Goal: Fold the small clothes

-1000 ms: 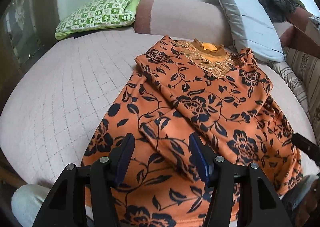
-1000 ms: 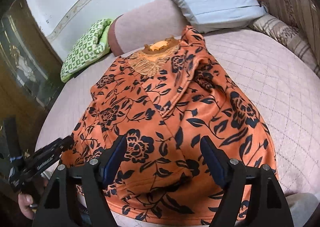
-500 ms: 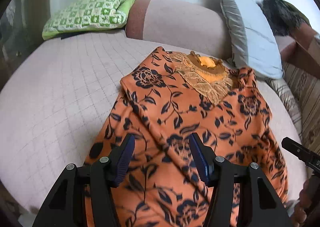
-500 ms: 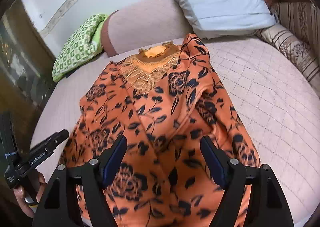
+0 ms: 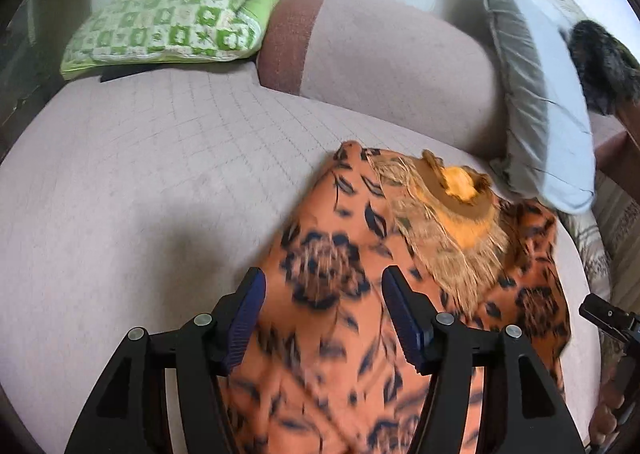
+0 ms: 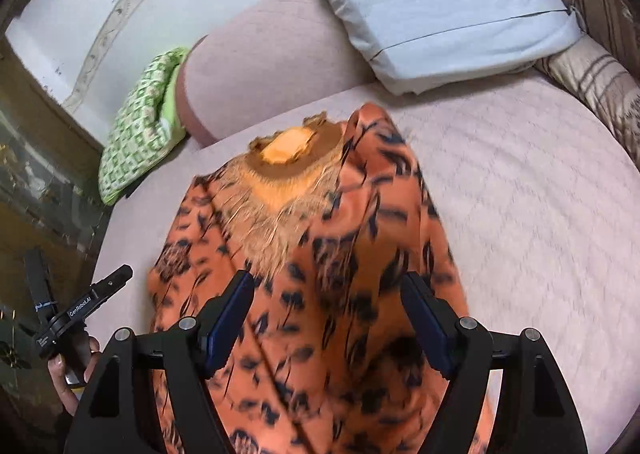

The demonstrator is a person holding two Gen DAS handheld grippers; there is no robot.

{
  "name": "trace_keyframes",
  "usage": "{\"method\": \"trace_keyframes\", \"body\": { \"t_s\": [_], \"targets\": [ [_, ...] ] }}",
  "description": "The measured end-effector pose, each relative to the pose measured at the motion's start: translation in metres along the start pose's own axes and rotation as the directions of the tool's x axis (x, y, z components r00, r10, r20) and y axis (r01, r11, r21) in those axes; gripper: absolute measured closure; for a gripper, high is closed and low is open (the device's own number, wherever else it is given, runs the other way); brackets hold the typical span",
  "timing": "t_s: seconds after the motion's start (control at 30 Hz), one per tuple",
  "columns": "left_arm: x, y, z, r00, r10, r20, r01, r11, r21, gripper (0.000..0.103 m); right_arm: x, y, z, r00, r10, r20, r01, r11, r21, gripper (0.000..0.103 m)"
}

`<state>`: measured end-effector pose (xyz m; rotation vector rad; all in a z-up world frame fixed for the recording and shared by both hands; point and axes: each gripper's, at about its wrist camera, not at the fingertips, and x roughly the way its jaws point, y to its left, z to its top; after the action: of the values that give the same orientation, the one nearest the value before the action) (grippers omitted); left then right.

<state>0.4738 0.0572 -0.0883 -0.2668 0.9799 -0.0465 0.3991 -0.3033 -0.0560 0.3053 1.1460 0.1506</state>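
Note:
An orange garment with a black flower print (image 5: 340, 294) lies on the pink quilted bed (image 5: 140, 182), its embroidered neckline (image 5: 452, 206) toward the bolster. Both sides are folded inward. My left gripper (image 5: 322, 310) is open and empty above the garment's left part. My right gripper (image 6: 326, 314) is open and empty above its middle, where the garment (image 6: 360, 254) fills the lower view. The left gripper also shows in the right wrist view (image 6: 84, 310), and the right one at the right edge of the left wrist view (image 5: 608, 318). The garment is motion-blurred.
A pink bolster (image 5: 380, 66) lies along the head of the bed. A green checked pillow (image 5: 172, 18) is at the back left, a grey-white pillow (image 6: 440, 2) at the back right. A striped cushion (image 6: 600, 86) and a dark furry thing (image 5: 600, 58) sit at the right.
Both grippers have moved forward over the garment toward the neckline, staying open and empty. The garment's hem has dropped out of view below.

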Motion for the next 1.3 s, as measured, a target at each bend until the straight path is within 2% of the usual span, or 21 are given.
{"method": "trace_keyframes", "body": {
  "t_s": [0.13,0.3,0.4,0.43,0.5,0.53,0.6,0.7,0.73,0.77,0.83,0.87,0.9,0.93,0.97,1.0,1.03,1.13,1.2,1.3],
  "targets": [
    [0.053,-0.006,0.042,0.999,0.011,-0.039,-0.011,1.0,0.013,0.043,0.034,-0.005,0.038,0.999,-0.034,-0.028,0.034,0.999,-0.008,0.026],
    [0.124,-0.009,0.086,0.996,0.011,-0.091,-0.01,1.0,0.014,0.043,0.082,-0.016,0.098,0.992,-0.118,-0.036,0.118,0.993,0.008,0.026],
    [0.172,-0.005,0.103,0.982,-0.034,-0.187,0.035,0.999,0.001,0.043,0.119,-0.022,0.12,0.985,-0.14,-0.104,0.137,0.99,-0.032,0.031],
    [0.185,-0.003,0.108,0.977,-0.045,-0.207,0.044,0.999,-0.007,0.043,0.126,-0.025,0.121,0.982,-0.138,-0.126,0.134,0.99,-0.039,0.052],
    [0.2,-0.001,0.115,0.972,-0.072,-0.226,0.072,0.997,-0.006,0.043,0.135,-0.039,0.124,0.974,-0.151,-0.172,0.143,0.988,-0.055,0.084],
    [0.204,0.003,0.116,0.97,-0.077,-0.231,0.078,0.997,-0.004,0.043,0.134,-0.049,0.125,0.969,-0.177,-0.171,0.169,0.984,-0.06,0.085],
    [0.205,0.003,0.116,0.972,-0.086,-0.217,0.089,0.996,0.004,0.043,0.133,-0.073,0.124,0.951,-0.264,-0.163,0.256,0.964,-0.066,0.085],
    [0.21,0.0,0.116,0.974,-0.068,-0.214,0.077,0.996,0.034,0.043,0.129,-0.099,0.12,0.975,-0.152,-0.164,0.158,0.987,0.024,0.084],
    [0.211,-0.002,0.117,0.975,-0.061,-0.211,0.071,0.997,0.042,0.043,0.127,-0.095,0.121,0.975,-0.155,-0.16,0.158,0.987,0.006,0.076],
    [0.215,-0.005,0.118,0.977,-0.05,-0.208,0.061,0.997,0.051,0.043,0.125,-0.089,0.121,0.975,-0.167,-0.149,0.168,0.986,-0.006,0.072],
    [0.218,-0.01,0.115,0.978,-0.026,-0.206,0.038,0.998,0.054,0.043,0.122,-0.077,0.125,0.987,-0.117,-0.111,0.118,0.993,-0.001,0.05],
    [0.223,-0.013,0.116,0.979,-0.003,-0.206,0.016,0.998,0.059,0.043,0.124,-0.073,0.126,0.989,-0.097,-0.109,0.098,0.995,0.001,0.047],
    [0.223,-0.018,0.118,0.979,0.012,-0.204,0.002,0.998,0.067,0.054,0.131,-0.066,0.128,0.987,-0.106,-0.12,0.106,0.994,-0.009,0.047],
    [0.225,-0.022,0.119,0.978,0.002,-0.207,0.014,0.997,0.075,0.084,0.139,-0.062,0.128,0.98,-0.147,-0.137,0.144,0.989,-0.031,0.055],
    [0.223,-0.025,0.12,0.973,-0.034,-0.228,0.052,0.996,0.075,0.09,0.145,-0.06,0.128,0.972,-0.179,-0.15,0.174,0.984,-0.045,0.07],
    [0.216,-0.028,0.122,0.978,-0.025,-0.207,0.043,0.996,0.081,0.092,0.154,-0.06,0.127,0.959,-0.219,-0.18,0.212,0.976,-0.058,0.091],
    [0.207,-0.031,0.122,0.986,-0.019,-0.168,0.036,0.994,0.103,0.093,0.153,-0.061,0.126,0.96,-0.215,-0.181,0.209,0.977,-0.048,0.091],
    [0.166,-0.036,0.119,0.997,-0.061,-0.039,0.067,0.985,0.161,0.094,0.123,-0.06,0.123,0.976,-0.187,-0.107,0.187,0.982,-0.015,0.092],
    [0.137,-0.028,0.116,0.997,-0.075,0.003,0.074,0.989,0.13,0.094,0.085,-0.057,0.112,0.987,-0.156,-0.035,0.156,0.988,-0.017,0.092],
    [0.09,-0.013,0.105,0.989,-0.136,0.061,0.132,0.988,0.075,0.094,0.039,-0.051,0.088,0.992,-0.121,0.031,0.121,0.992,-0.023,0.093]
  ]
}}
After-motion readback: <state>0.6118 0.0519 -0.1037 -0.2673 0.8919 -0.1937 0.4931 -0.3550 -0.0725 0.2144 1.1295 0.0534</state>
